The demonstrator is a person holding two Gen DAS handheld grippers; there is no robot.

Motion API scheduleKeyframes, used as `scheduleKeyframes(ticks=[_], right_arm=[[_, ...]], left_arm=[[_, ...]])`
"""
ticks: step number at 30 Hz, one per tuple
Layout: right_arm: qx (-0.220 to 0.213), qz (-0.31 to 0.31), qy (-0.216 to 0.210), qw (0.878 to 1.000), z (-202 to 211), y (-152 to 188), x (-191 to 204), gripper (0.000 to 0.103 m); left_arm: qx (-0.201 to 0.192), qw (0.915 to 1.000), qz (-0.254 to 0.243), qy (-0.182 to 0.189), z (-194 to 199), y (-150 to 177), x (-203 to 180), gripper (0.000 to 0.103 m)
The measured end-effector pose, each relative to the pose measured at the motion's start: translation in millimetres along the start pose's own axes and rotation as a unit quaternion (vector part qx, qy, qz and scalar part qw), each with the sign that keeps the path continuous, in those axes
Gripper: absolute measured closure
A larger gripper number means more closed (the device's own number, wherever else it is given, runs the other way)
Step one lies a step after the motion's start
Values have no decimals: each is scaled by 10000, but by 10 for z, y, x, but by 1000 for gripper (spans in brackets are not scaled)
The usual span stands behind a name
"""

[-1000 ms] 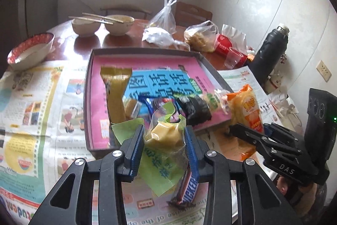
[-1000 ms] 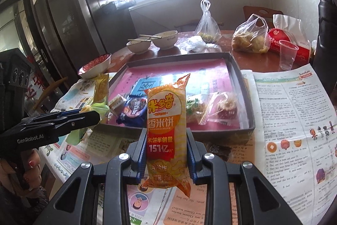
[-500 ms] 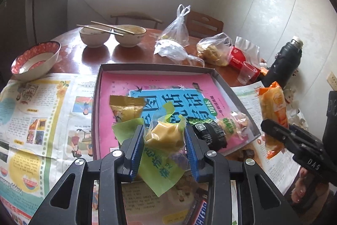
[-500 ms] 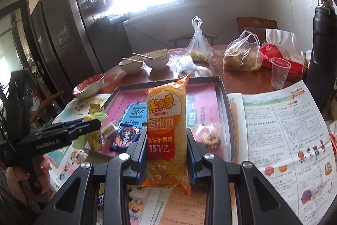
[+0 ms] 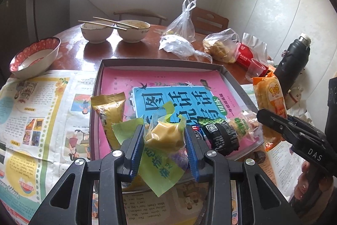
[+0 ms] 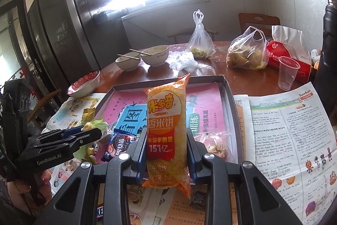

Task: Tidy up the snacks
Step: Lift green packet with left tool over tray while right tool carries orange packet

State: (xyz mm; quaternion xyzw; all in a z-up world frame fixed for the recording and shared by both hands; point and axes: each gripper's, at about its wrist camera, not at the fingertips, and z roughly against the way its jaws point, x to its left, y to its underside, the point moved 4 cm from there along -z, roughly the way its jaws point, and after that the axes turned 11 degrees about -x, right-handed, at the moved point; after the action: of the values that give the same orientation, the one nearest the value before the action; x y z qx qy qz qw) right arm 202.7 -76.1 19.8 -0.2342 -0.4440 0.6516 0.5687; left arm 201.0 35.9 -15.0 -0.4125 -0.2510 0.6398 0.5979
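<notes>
My left gripper [image 5: 164, 138] is shut on a clear-and-green wrapped yellow pastry [image 5: 163, 136], held above the near edge of a shallow grey box tray [image 5: 160, 61] lined with a pink and blue book cover. My right gripper [image 6: 166, 147] is shut on an upright orange rice-cracker pack [image 6: 166, 123], also over the tray's near edge [image 6: 228, 96]. In the tray lie a gold packet [image 5: 109, 111], a black packet [image 5: 221, 136] and a clear wrapped snack [image 5: 242, 125]. The right gripper and its orange pack [image 5: 270, 98] show at the right of the left wrist view.
Newspapers [image 5: 35, 111] cover the table's near part. Two bowls with chopsticks [image 5: 114, 31], a red-rimmed bowl [image 5: 34, 56], plastic bags [image 5: 223, 47], a red tissue pack [image 6: 288, 54], a plastic cup [image 6: 287, 72] and a black flask [image 5: 292, 60] stand behind and to the right. A Snickers bar [image 6: 99, 212] lies near.
Both grippers have risen and drawn back a little with their snacks, so more of the tray and table shows. Both grips are unchanged.
</notes>
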Motion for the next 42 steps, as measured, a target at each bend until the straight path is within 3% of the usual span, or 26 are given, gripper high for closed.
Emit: scheduleKeyframes(ticks=[20,42], right_arm=[[341,36,28,9994,-278,149,37,71],[436,34,16,9990,-483,116,53,70]], left_arm=[[80,9999,41,-87,-104,68,81,64],[82,9999,55,-105,-112,68,94,64]])
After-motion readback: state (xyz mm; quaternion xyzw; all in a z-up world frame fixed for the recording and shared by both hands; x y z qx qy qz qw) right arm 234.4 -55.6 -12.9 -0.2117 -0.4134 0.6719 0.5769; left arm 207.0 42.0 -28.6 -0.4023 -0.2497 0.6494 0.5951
